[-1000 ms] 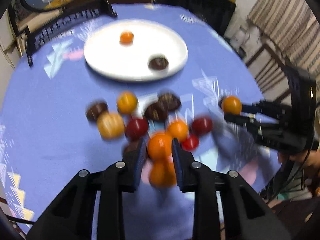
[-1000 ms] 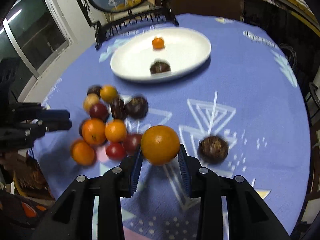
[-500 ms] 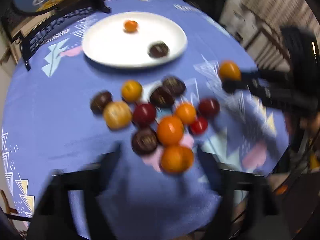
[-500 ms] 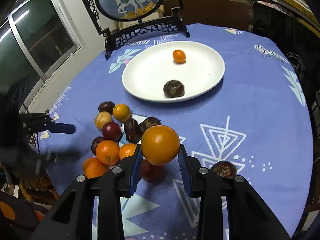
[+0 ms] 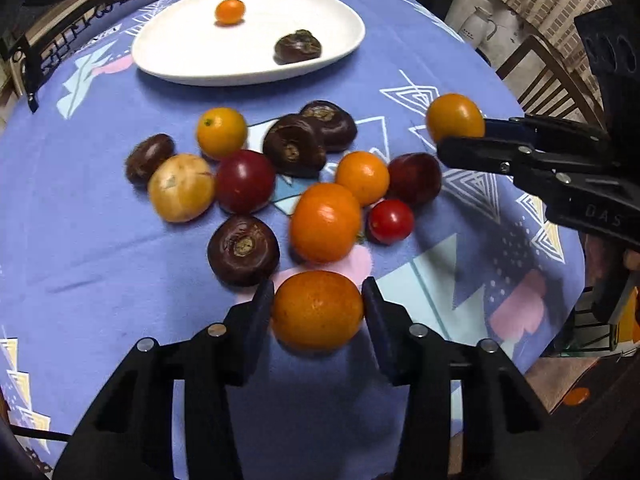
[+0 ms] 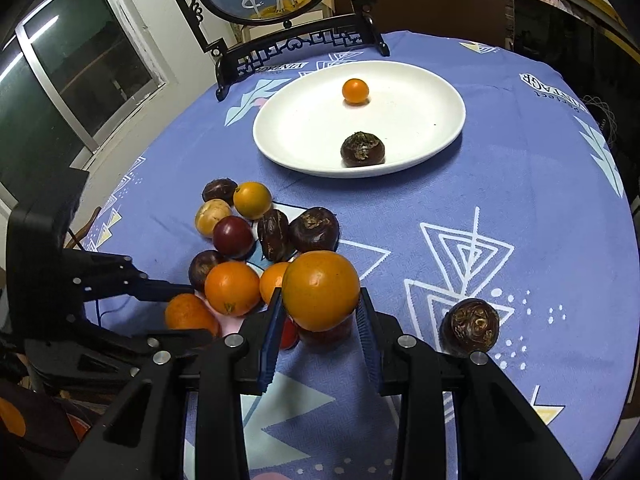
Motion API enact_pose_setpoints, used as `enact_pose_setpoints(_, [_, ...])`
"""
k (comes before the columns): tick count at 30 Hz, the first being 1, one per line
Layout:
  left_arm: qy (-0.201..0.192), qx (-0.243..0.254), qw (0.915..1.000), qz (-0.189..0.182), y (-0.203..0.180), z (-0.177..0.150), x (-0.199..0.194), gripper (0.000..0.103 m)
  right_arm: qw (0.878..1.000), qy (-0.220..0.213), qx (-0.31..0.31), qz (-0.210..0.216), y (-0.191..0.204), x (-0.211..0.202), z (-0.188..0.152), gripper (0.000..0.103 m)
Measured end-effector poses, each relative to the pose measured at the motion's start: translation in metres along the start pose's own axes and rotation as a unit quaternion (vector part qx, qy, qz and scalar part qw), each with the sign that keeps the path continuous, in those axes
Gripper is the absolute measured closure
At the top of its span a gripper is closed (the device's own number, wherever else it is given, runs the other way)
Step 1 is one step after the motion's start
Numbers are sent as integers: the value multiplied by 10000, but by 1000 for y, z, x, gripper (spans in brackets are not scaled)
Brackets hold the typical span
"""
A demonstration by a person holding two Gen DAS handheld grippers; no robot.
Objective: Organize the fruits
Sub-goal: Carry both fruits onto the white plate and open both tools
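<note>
Left wrist view: a round tabletop [image 5: 100, 240] under a blue patterned cloth fills the scene. Far ahead of the left tongs [image 5: 318, 308] sits a white plate [image 5: 192, 56] carrying a small orange fruit [image 5: 229, 11] and a dark chestnut-like fruit [image 5: 298, 47]. Between plate and tongs lies the loose pile of fruits [image 5: 280, 184]. The left tongs have just been closing and now pinch an orange [image 5: 317, 311] at the pile's near edge. To their right, the right tongs [image 6: 320, 320] are clamped on another orange [image 6: 321, 290].
</note>
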State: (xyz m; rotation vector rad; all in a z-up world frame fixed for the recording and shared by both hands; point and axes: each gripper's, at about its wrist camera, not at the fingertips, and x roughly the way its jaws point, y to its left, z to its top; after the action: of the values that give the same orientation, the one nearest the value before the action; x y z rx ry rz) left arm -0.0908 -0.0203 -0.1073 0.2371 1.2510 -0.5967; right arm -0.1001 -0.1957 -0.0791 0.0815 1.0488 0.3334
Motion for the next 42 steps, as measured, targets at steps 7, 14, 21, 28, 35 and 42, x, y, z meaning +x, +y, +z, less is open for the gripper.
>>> enact_pose_setpoints(7, [-270, -81, 9995, -109, 14, 14, -33, 59, 9999, -104, 22, 4, -2, -3, 11, 67])
enact_pose_setpoints(14, [-1183, -194, 9923, 321, 38, 105, -74, 58, 9972, -736, -99, -109, -8, -23, 71, 67])
enact_pose_setpoints(21, [-1066, -659, 9866, 1041, 65, 184, -41, 58, 9944, -979, 33, -386, -27, -3, 134, 67])
enact_pose_setpoints(28, [-683, -856, 9865, 1218, 79, 205, 7, 58, 9966, -700, 277, -348, -48, 42, 158, 67])
enact_pose_setpoints(35, [-536, -876, 9843, 1438, 90, 222, 30, 58, 9976, -485, 338, -350, -60, 68, 167, 67])
enact_pose_setpoints(42, [-401, -1005, 9825, 1514, 101, 230, 48, 57, 9984, -262, 353, -346, -66, 90, 172, 66])
